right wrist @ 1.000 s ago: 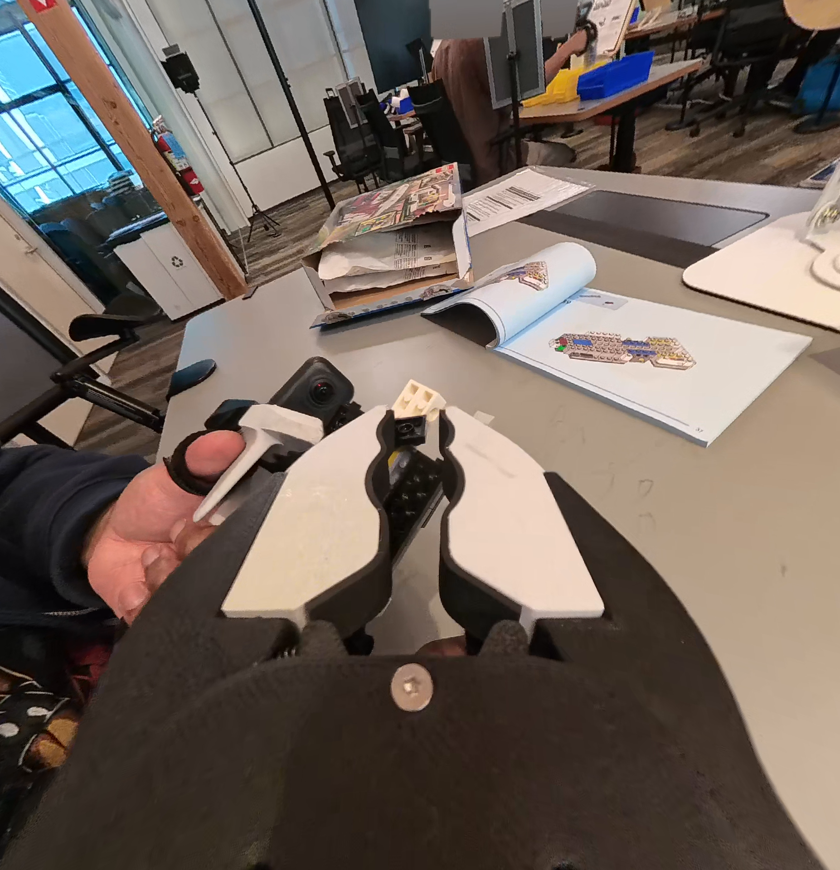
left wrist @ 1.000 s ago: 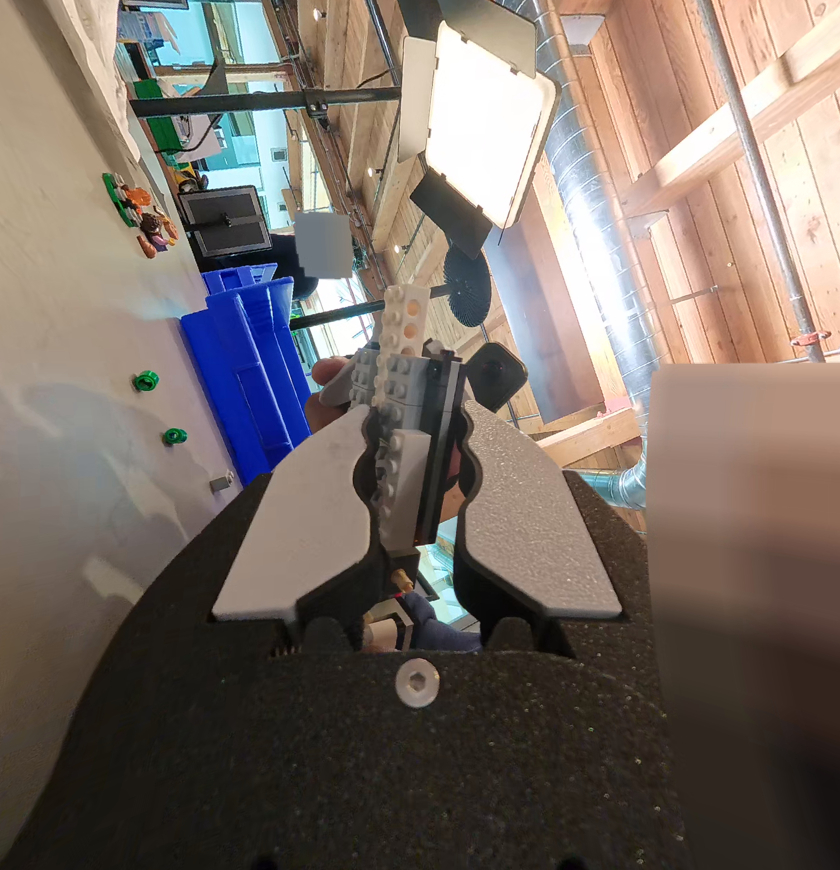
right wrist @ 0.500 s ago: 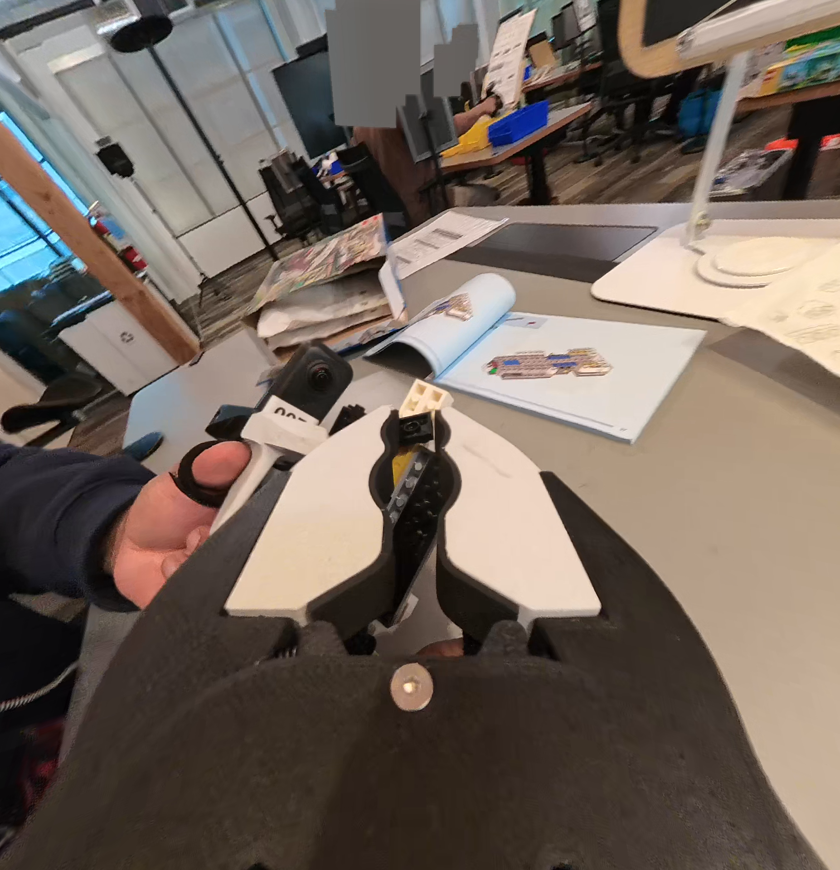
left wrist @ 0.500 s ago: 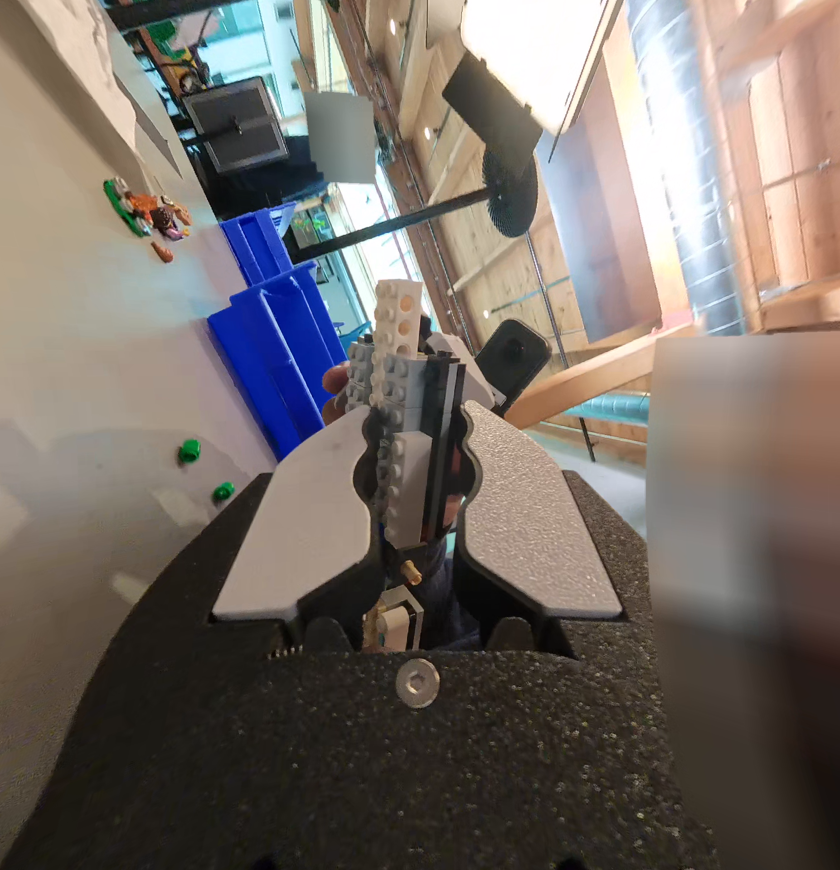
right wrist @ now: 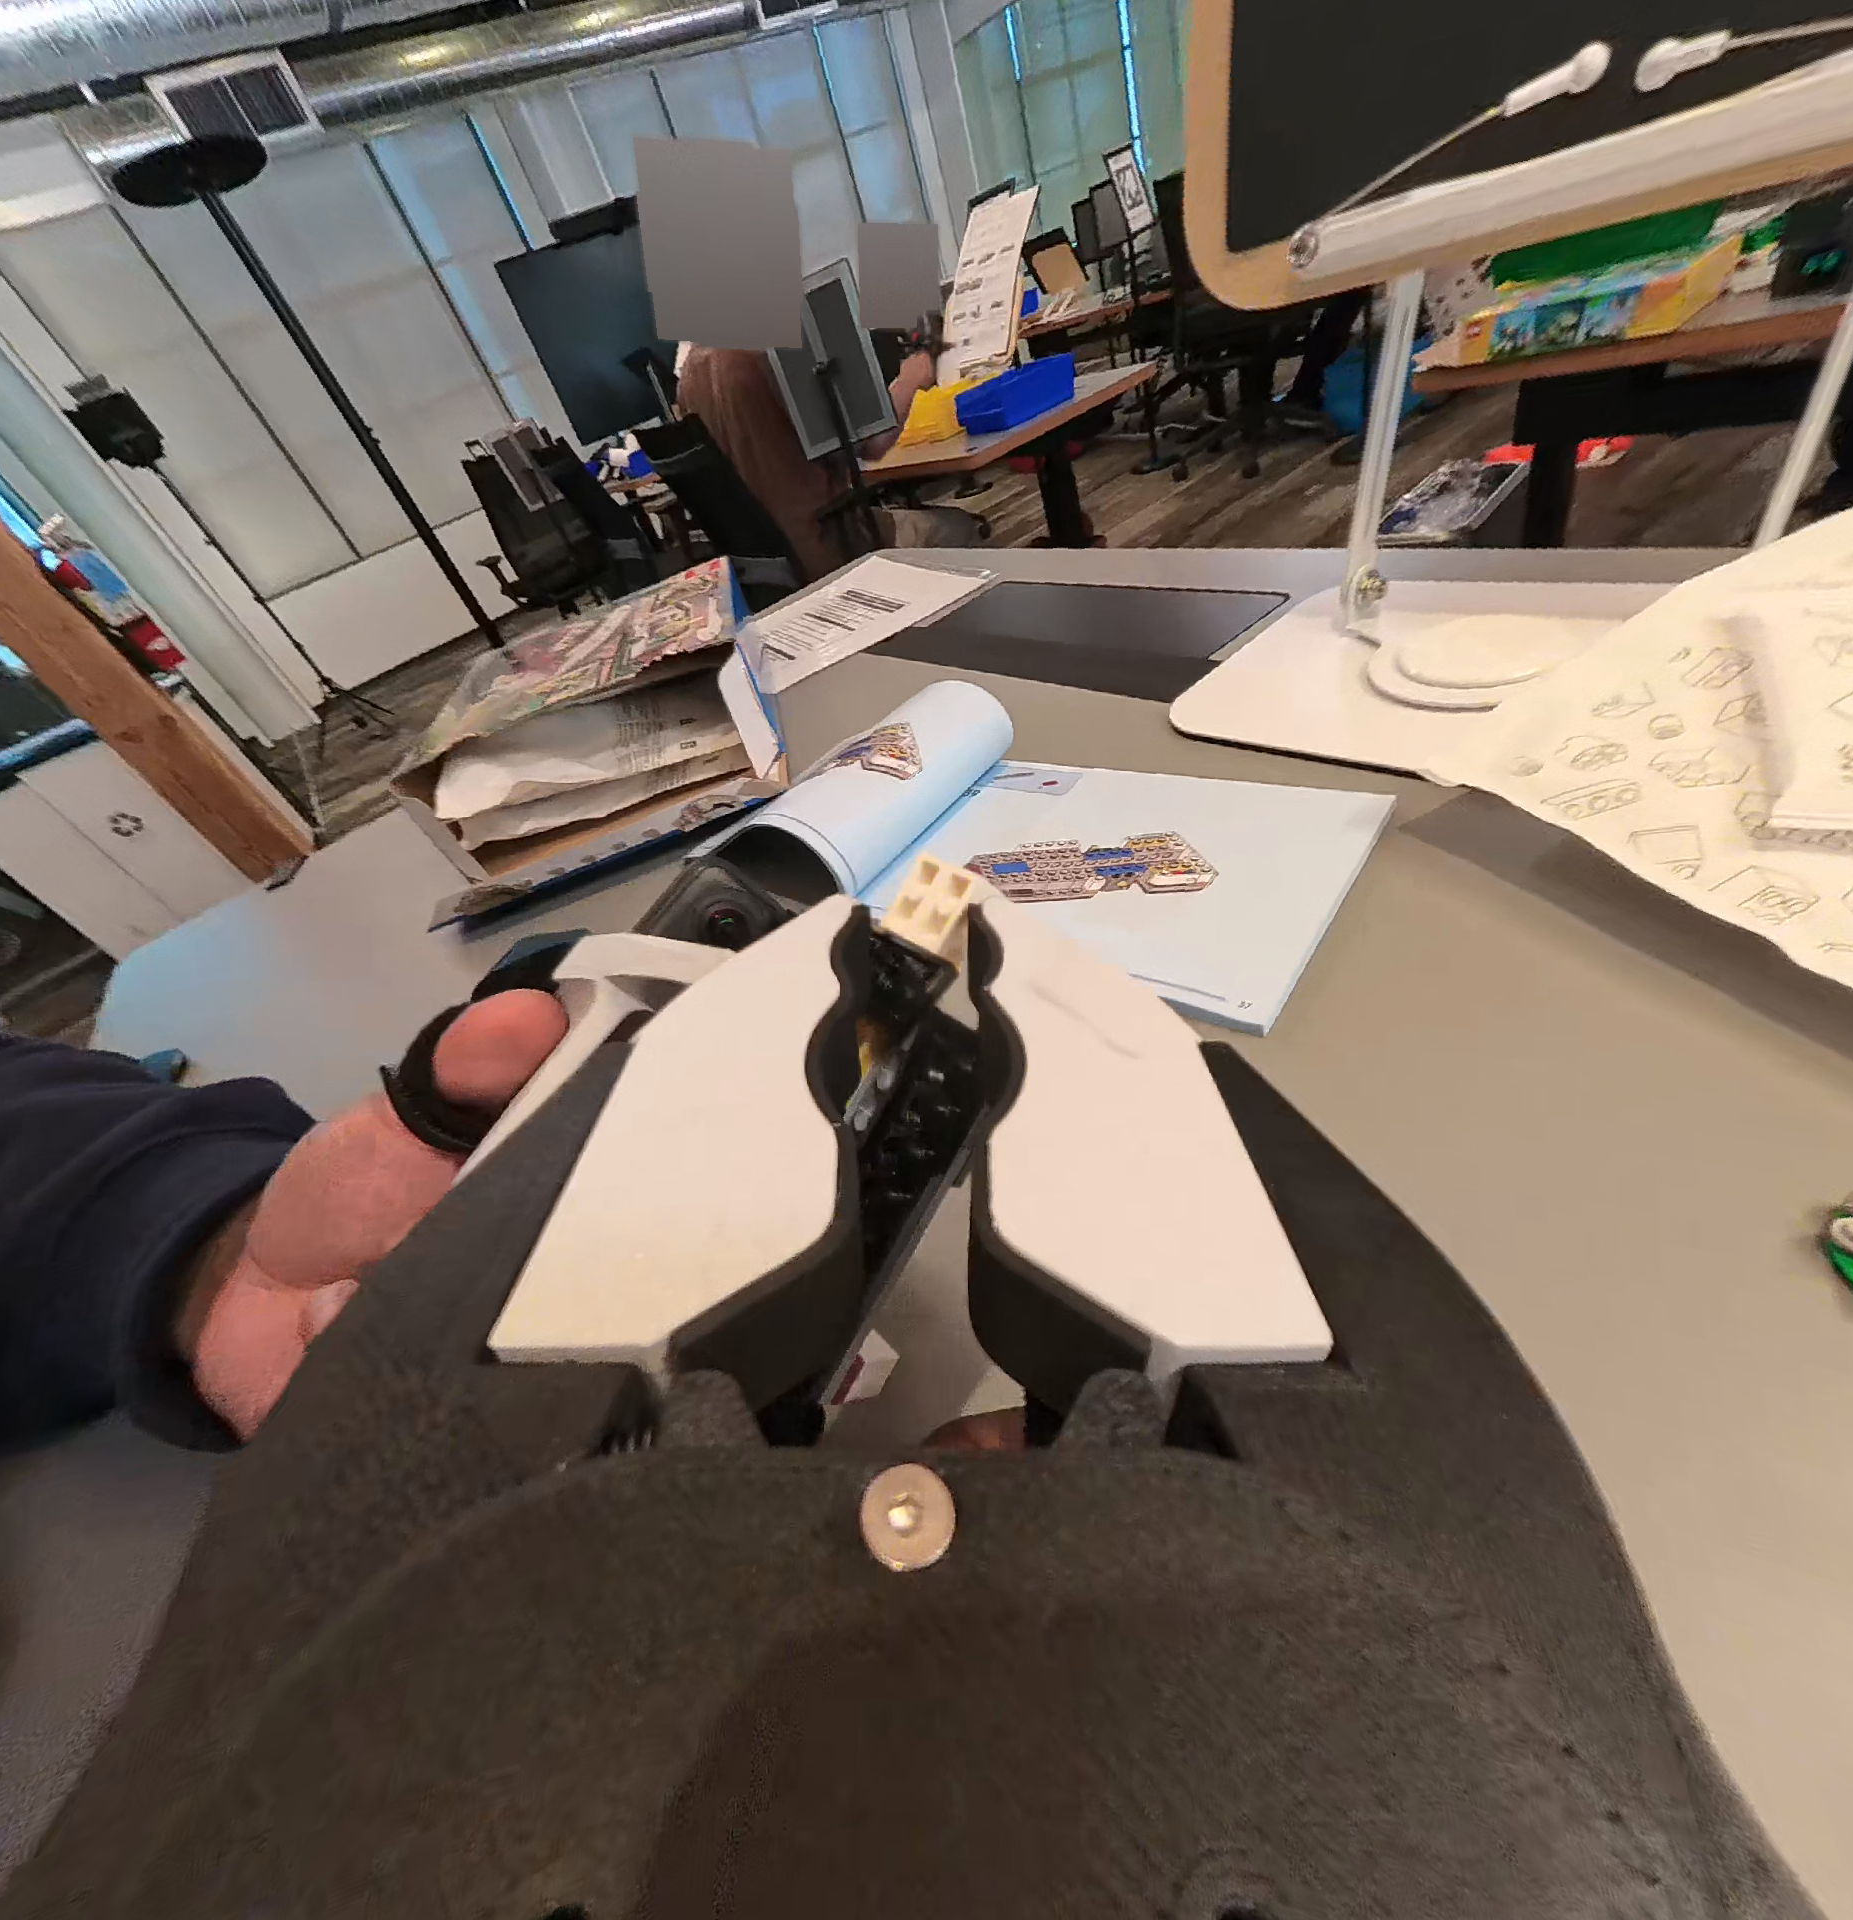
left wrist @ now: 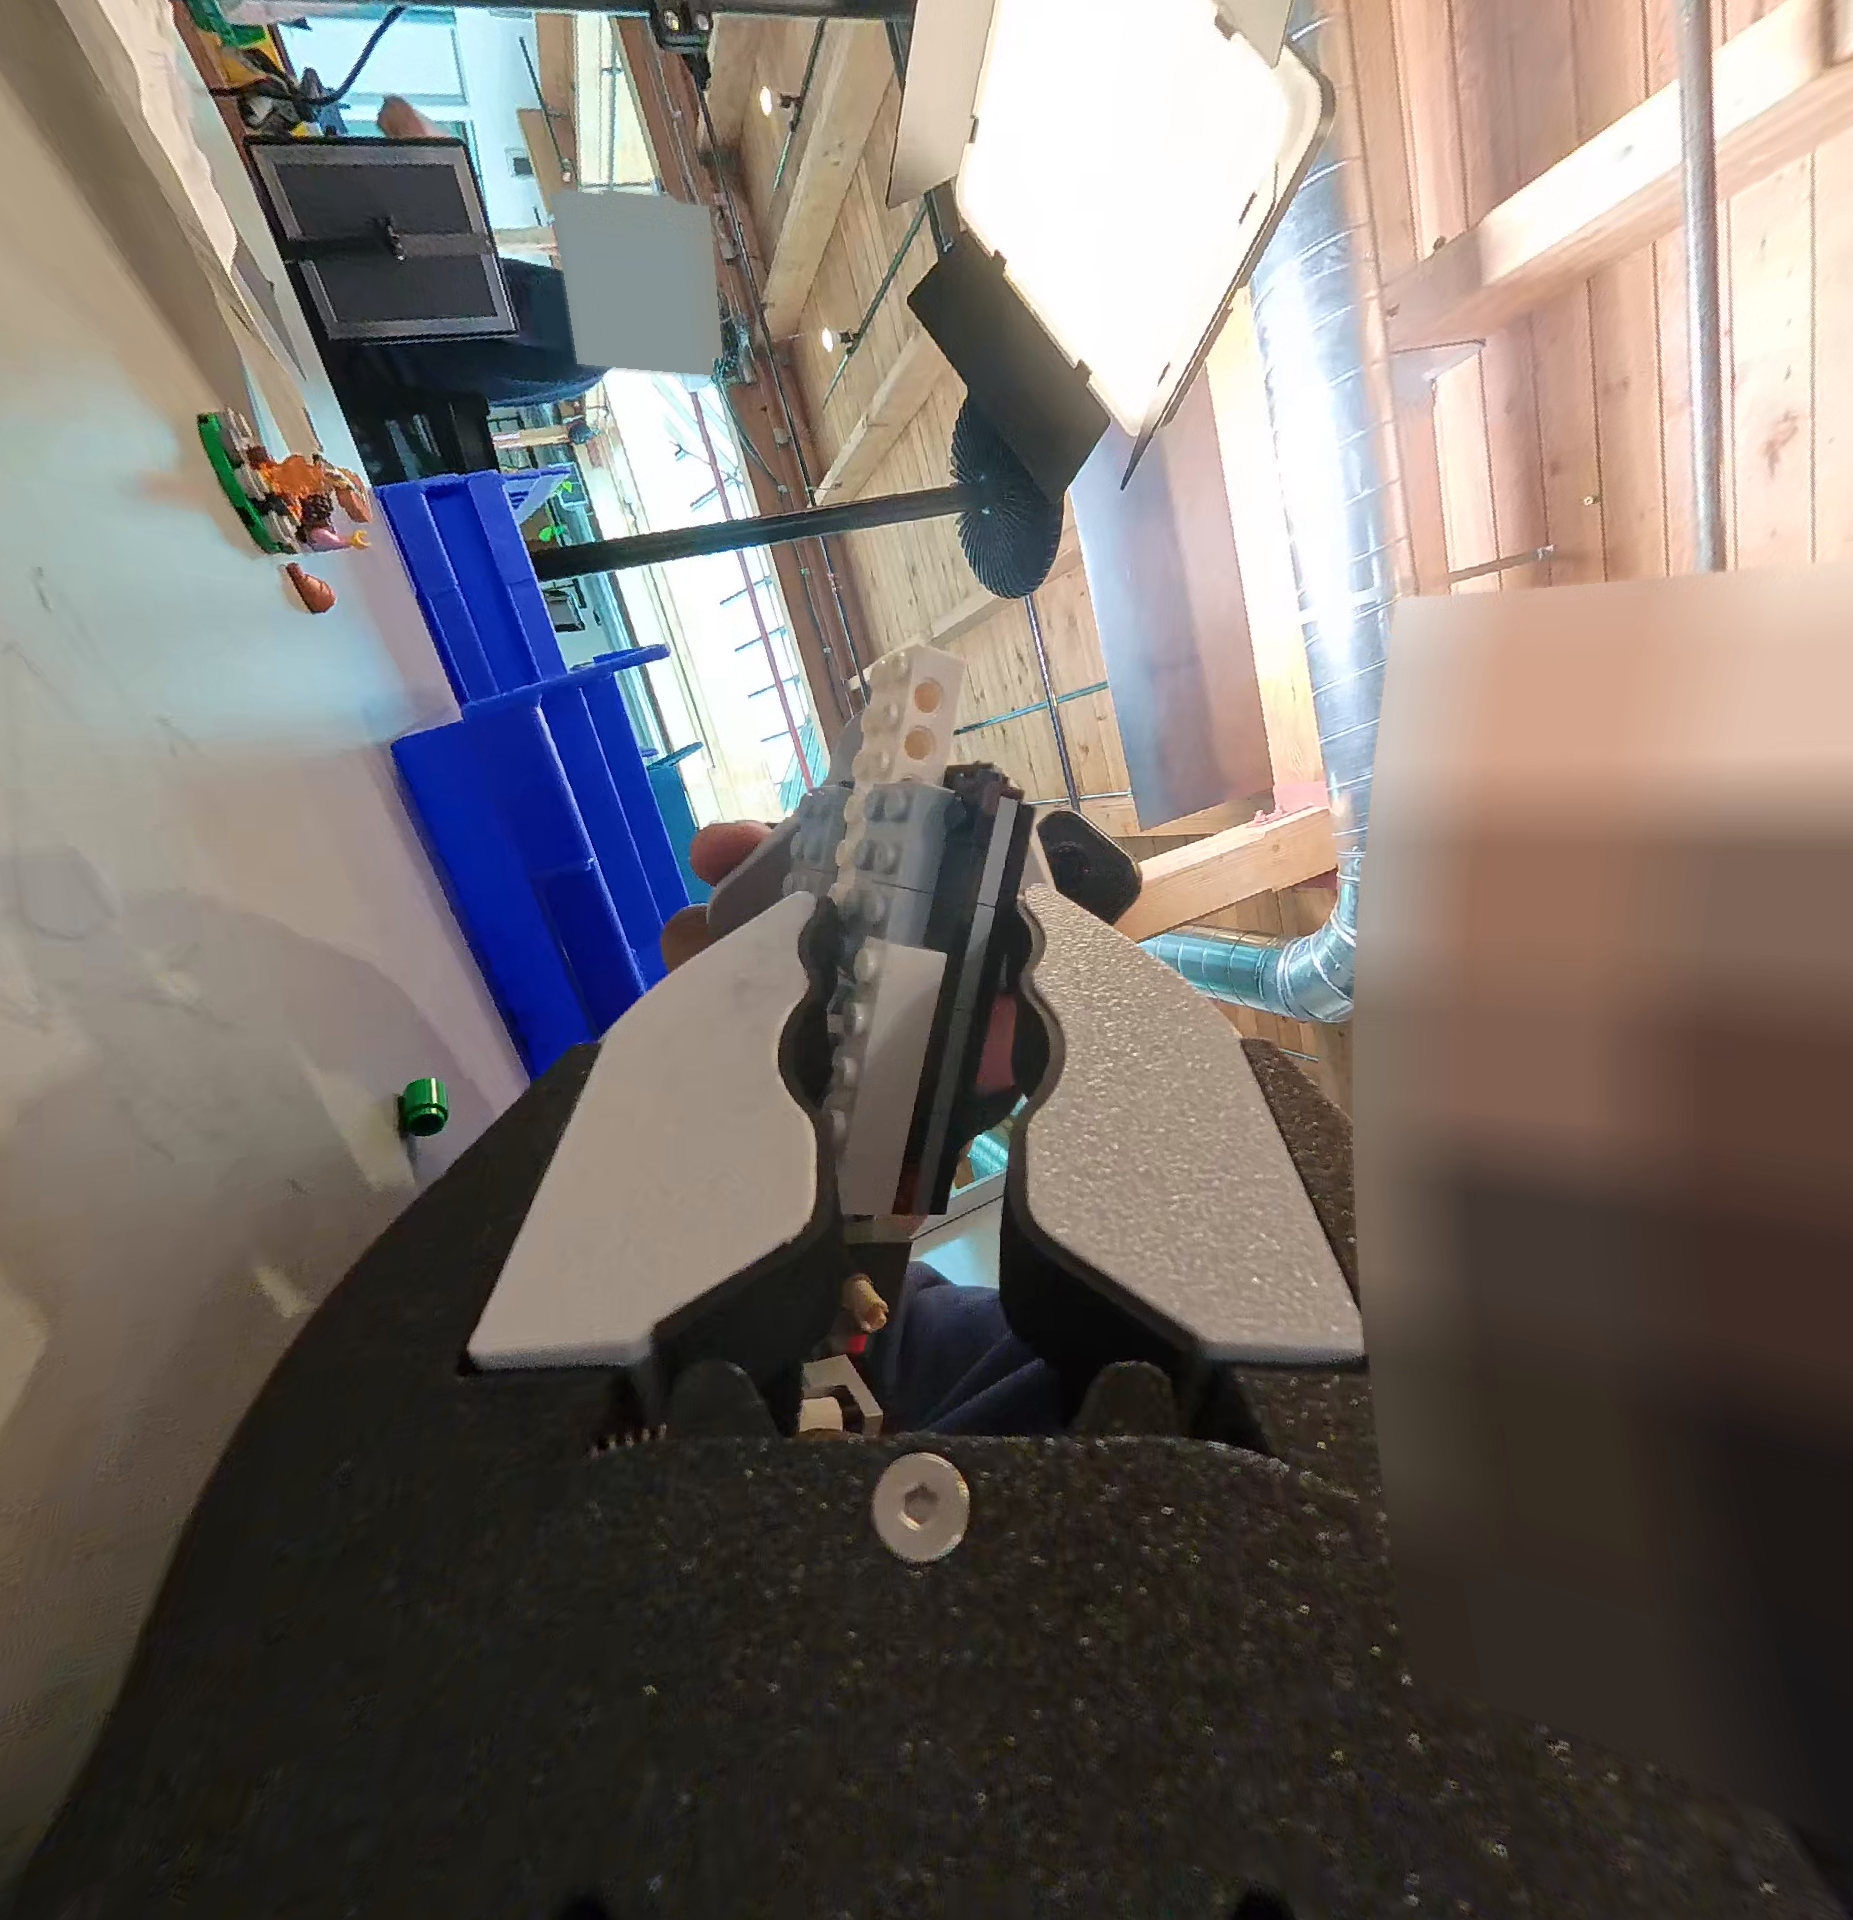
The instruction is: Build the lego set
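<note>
My left gripper (left wrist: 917,914) is shut on a brick assembly (left wrist: 891,894) of grey studded bricks, a white beam with holes and a black plate, held up off the grey table (left wrist: 122,935). The same assembly (right wrist: 906,1122) shows from its black underside in the right wrist view. My right gripper (right wrist: 922,920) is shut on it from the opposite end, with a small cream brick (right wrist: 937,904) between its tips. The two grippers face each other. The right gripper's finger (left wrist: 756,883) shows behind the assembly, and the left gripper's finger (right wrist: 610,956) and a hand (right wrist: 330,1195) show on the left.
Blue bins (left wrist: 506,790), a green round piece (left wrist: 423,1107) and a small brick figure group (left wrist: 278,499) are on the table. An open instruction booklet (right wrist: 1109,862), a torn box of bags (right wrist: 589,717), a lamp base (right wrist: 1421,665) and a parts sheet (right wrist: 1732,748) lie beyond. My two grippers' fingertips are within a few centimetres of each other.
Both grippers have tilted and swung with the assembly still between them. The cream brick stood just past the right fingertips before and now sits between them.
</note>
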`<action>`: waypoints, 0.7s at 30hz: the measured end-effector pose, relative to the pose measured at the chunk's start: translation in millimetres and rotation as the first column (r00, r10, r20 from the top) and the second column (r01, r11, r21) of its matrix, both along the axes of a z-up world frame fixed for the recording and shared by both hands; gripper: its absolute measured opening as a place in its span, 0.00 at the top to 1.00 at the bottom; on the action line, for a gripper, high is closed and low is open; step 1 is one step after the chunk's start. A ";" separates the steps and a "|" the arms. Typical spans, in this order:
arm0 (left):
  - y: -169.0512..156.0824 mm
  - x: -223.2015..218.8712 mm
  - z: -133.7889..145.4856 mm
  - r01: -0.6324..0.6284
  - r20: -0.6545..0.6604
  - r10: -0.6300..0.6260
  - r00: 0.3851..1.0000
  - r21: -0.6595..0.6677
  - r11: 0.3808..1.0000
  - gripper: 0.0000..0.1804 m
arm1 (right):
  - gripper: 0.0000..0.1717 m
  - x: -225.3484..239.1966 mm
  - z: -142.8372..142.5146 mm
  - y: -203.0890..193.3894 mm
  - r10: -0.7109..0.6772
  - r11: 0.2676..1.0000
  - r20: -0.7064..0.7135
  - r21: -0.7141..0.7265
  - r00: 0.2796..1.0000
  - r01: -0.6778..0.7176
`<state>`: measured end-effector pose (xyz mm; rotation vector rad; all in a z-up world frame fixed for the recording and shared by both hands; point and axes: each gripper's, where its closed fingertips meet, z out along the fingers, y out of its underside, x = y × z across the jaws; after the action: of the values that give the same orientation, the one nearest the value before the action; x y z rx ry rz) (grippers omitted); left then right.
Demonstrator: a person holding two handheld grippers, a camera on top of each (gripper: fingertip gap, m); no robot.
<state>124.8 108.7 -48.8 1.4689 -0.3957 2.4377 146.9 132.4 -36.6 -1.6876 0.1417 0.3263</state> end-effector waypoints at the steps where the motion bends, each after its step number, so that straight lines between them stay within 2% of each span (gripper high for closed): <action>1: -0.5 0.3 -0.6 0.001 -0.005 -0.001 1.000 0.001 1.000 0.83 | 0.90 0.4 -1.1 -0.2 -0.005 1.000 0.007 -0.007 1.000 0.005; 12: -0.7 -1.8 -0.2 0.002 -0.001 -0.002 1.000 -0.002 1.000 0.83 | 0.89 2.2 -3.2 -0.8 0.007 0.998 0.047 -0.065 0.999 -0.004; 21: 2.3 -1.6 -2.4 0.003 -0.024 -0.004 1.000 -0.036 0.999 0.83 | 0.88 -1.1 -1.1 1.6 0.018 0.999 0.090 -0.039 0.996 -0.015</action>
<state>123.2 111.0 -51.2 1.4807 -0.3477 2.4094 145.7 134.0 -37.7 -1.7386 0.0670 0.2604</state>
